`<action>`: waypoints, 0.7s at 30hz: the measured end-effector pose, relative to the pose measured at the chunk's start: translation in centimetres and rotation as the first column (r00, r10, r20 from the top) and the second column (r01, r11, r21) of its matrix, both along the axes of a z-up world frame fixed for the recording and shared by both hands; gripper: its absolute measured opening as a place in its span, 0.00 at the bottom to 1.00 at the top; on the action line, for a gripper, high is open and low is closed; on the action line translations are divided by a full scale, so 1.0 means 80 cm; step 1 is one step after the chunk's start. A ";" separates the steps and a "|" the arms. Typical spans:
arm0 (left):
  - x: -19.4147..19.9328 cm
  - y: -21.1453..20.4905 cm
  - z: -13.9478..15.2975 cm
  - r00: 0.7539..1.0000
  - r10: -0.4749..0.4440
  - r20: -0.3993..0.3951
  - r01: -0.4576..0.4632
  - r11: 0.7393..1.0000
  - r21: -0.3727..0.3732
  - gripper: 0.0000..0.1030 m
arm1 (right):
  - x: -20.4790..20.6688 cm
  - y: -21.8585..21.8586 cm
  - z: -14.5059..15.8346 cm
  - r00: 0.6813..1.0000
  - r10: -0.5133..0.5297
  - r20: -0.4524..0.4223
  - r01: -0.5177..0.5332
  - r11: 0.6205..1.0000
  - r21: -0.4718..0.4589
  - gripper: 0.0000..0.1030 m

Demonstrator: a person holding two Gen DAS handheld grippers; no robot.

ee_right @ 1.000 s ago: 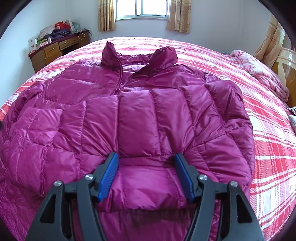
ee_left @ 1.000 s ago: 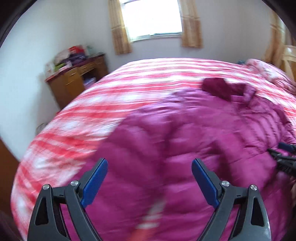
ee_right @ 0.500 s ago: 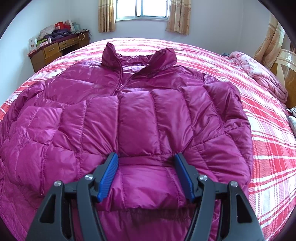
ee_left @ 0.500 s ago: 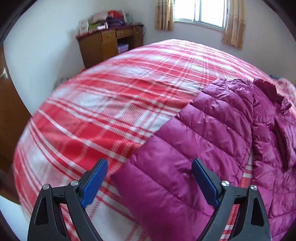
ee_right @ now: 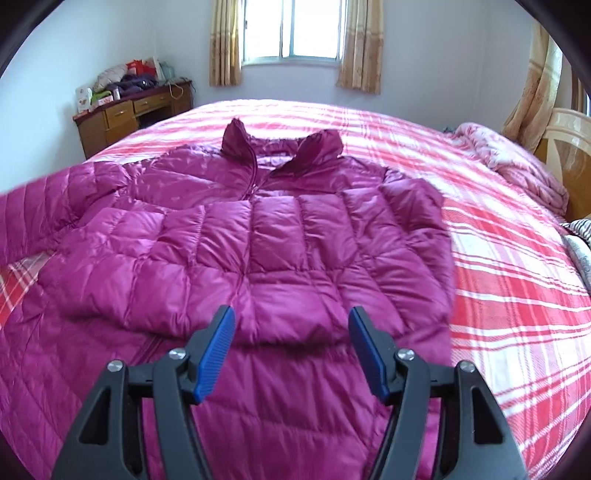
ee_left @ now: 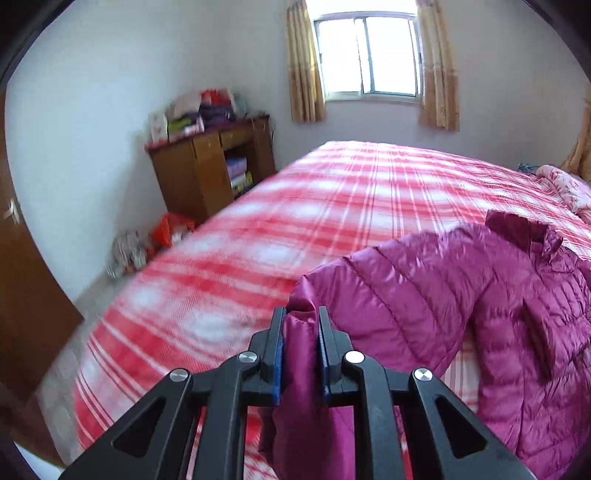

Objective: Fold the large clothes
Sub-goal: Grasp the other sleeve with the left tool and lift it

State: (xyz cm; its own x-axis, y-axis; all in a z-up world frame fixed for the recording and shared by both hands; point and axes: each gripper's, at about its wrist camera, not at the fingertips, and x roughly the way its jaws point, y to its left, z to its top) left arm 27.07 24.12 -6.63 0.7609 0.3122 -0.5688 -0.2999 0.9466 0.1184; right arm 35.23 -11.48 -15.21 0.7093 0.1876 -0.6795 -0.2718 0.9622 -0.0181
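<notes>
while the left tool pinches the jacket sleeve, hiding its cuff, the right tool gapes.

Left gripper pinches jacket sleeve (magenta).

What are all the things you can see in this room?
Puffy jacket: one, magenta, spread on the bed.
Sleeve: one, magenta, its end pinched by the left gripper.
Bed cover: one, red and white plaid, under the jacket.
Blanket: one, pink, bunched at the bed's far right edge.
Desk: one, brown wood, by the wall, clutter piled on top.
Window: one, bright, between tan curtains.
Left gripper: black with blue pads, shut on the sleeve.
Right gripper: black with blue pads, open over the jacket's hem.
</notes>
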 end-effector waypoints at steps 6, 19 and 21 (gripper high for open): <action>0.027 -0.049 0.061 0.994 -0.078 0.070 0.073 0.995 0.068 0.12 | 0.000 -0.023 -0.017 0.998 -0.048 -0.029 0.050 0.996 0.079 0.65; 0.057 -0.244 0.117 0.928 -0.371 0.042 0.357 0.914 0.193 0.12 | -0.011 -0.035 -0.018 0.998 -0.057 -0.019 0.059 0.989 0.134 0.69; 0.064 -0.272 0.114 0.916 -0.401 0.023 0.388 0.898 0.207 0.12 | -0.011 -0.036 -0.020 0.998 -0.056 -0.024 0.059 0.988 0.144 0.69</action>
